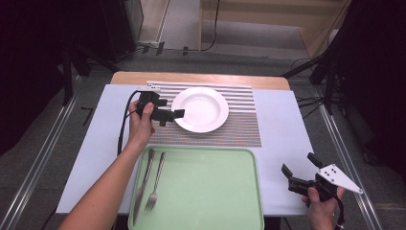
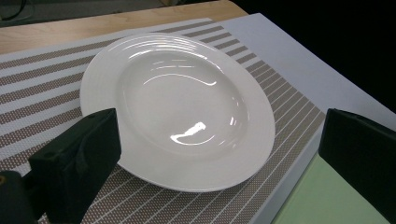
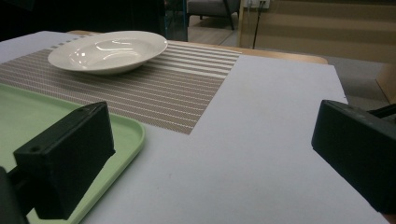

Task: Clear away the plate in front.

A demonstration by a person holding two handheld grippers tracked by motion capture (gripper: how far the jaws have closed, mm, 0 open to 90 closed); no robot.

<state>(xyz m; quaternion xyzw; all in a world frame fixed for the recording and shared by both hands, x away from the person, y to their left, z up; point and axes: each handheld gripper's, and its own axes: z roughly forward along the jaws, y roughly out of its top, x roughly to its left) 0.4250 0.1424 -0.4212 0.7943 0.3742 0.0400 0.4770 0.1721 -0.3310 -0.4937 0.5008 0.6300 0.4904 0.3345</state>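
On green tray (image 1: 210,191): knife (image 1: 142,184), fork (image 1: 154,183).

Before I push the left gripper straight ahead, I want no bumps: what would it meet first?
Most likely the white plate on the striped mat. The left gripper points at its near rim with the jaws open, though their height above the rim is unclear.
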